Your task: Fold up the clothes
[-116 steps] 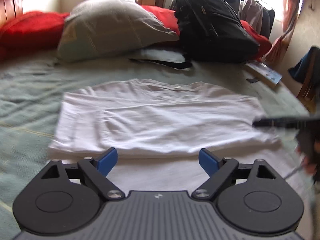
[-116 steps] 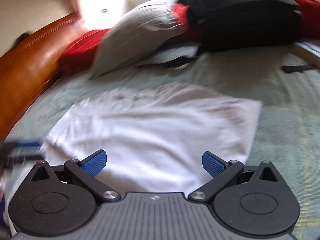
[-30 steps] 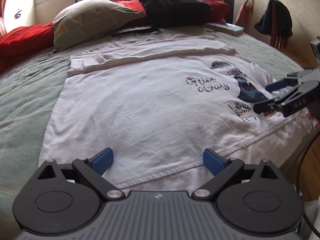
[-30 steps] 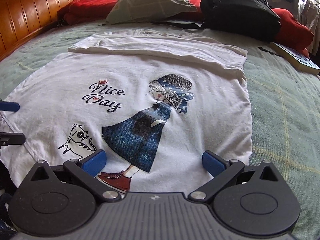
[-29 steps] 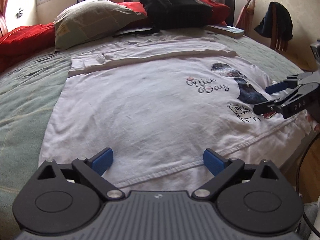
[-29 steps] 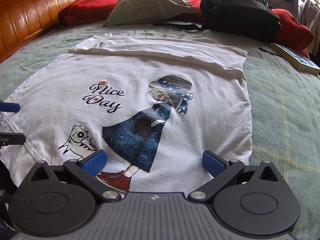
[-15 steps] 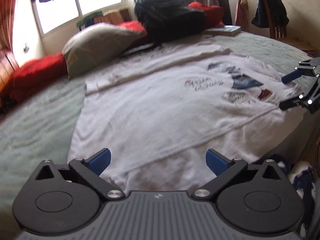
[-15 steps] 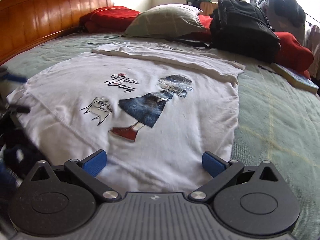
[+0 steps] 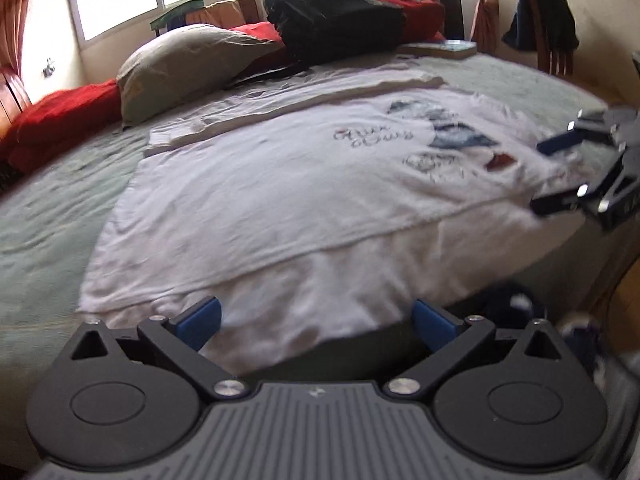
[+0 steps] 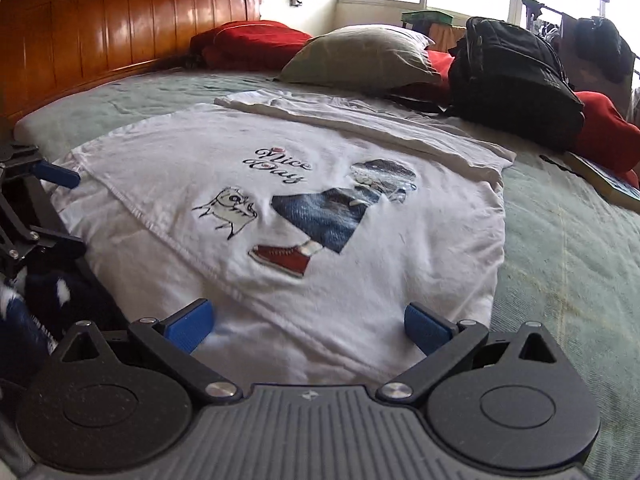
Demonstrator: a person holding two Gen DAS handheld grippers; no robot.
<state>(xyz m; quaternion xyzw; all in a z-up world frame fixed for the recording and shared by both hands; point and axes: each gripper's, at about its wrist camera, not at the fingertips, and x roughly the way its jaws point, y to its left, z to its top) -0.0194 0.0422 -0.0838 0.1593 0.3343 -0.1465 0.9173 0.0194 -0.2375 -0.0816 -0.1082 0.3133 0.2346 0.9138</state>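
A white T-shirt (image 9: 280, 184) with a "Nice Day" print lies spread on the green bedspread, its far part folded over and its hem hanging over the near bed edge. The same T-shirt (image 10: 320, 208) fills the right wrist view, print side up. My left gripper (image 9: 316, 316) is open just off the hanging hem, nothing between its fingers. My right gripper (image 10: 308, 322) is open at the hem near the shirt's right corner, also empty. Each gripper appears in the other's view: the right gripper (image 9: 560, 172) at the far right, the left gripper (image 10: 52, 196) at the far left.
A grey pillow (image 9: 188, 64), red cushions (image 10: 248, 44) and a black backpack (image 10: 512, 80) line the head of the bed. A book (image 10: 604, 182) lies by the right edge. A wooden headboard (image 10: 100, 28) stands on the left. A chair with dark clothes (image 9: 548, 32) stands beside the bed.
Both grippers have pulled back and dropped lower toward the near bed edge, staying open. The shirt's hem now hangs over the edge in front of them.
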